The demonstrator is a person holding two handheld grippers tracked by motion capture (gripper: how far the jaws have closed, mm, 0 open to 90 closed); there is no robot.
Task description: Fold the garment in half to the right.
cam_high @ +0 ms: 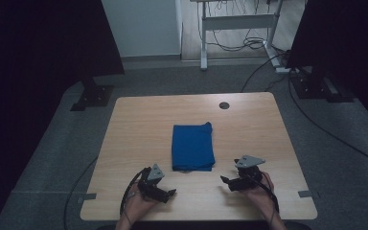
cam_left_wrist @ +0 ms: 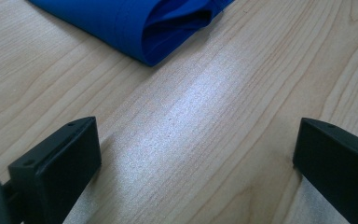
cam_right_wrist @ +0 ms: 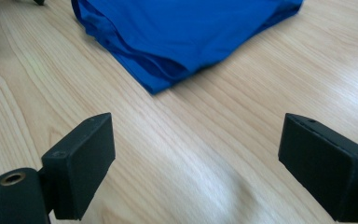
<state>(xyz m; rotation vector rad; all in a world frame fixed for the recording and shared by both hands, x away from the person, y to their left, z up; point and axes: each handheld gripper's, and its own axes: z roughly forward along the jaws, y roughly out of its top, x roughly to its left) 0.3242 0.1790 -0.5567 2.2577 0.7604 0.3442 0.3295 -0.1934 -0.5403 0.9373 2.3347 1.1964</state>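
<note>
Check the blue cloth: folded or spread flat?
Folded. The blue cloth lies as a compact rectangle, with stacked layers showing at its near corner.

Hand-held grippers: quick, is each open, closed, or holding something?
Left hand-held gripper: open, holding nothing.
Right hand-held gripper: open, holding nothing, short of the blue cloth.

I'm working in what looks like a lab or recording room — grey carpet (cam_high: 52, 158), a plain wooden bench (cam_high: 139, 124) with a cable hole (cam_high: 224, 105), dark panels on floor stands (cam_high: 92, 93) to either side, and a second desk frame (cam_high: 235, 21) behind with loose cables (cam_high: 242, 44) — nothing homely.
</note>
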